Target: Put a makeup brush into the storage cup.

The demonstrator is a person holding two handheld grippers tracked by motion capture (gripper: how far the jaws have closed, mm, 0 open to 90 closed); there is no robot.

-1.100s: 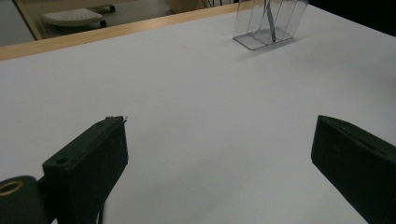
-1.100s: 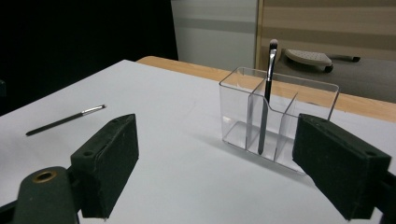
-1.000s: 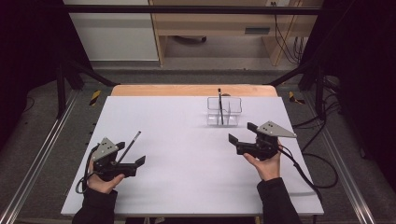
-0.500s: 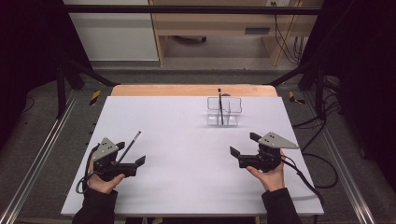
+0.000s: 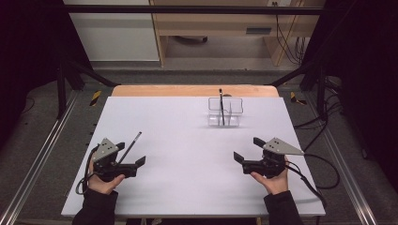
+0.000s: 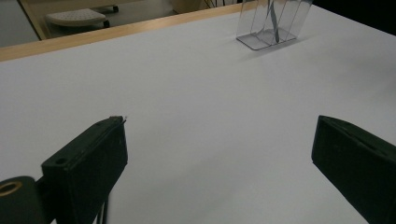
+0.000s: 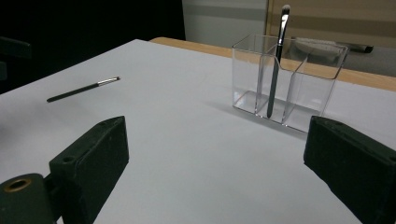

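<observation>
lying loose on the white table (image 5: pixel 187 187), just beside the left gripper (image 5: pixel 131 153): a makeup brush (image 5: pixel 135 140). aiming to pinch it near the middle, keeping it level. holding the left tongs wide and empty, just opening the right gripper (image 5: pixel 248 149) wide, nothing between. standing another brush (image 7: pixel 275 70) in one slot of the clear holder (image 5: pixel 232 99), leaving the other slots looking empty
</observation>
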